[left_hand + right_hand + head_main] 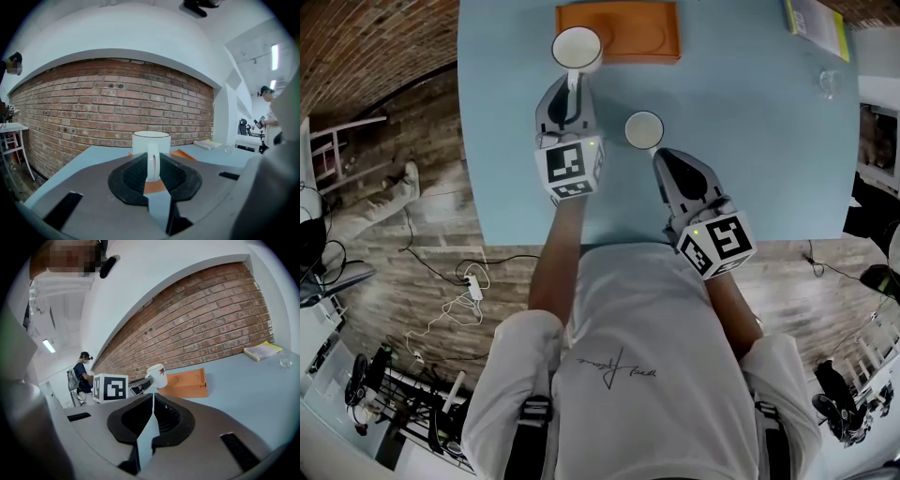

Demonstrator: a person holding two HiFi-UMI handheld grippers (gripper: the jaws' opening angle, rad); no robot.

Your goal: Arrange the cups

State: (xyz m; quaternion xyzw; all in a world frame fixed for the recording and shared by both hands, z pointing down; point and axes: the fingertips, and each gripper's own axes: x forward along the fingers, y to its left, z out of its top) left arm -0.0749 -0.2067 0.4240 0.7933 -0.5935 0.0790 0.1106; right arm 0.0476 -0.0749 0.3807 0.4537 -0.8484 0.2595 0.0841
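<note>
1 cup point(577, 49) handle-clamped in left fingers point(129, 178); 2nd cup point(644, 129) head-view only; right fingers point(129, 420) together.

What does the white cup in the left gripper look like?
The white cup looks like shiny ceramic, with a round open mouth and a loop handle. The right gripper view shows a small reddish leaf picture on its side. It sits upright and looks empty inside. The left gripper is shut on its handle, holding it by a corner of the orange tray over the blue table.
</note>
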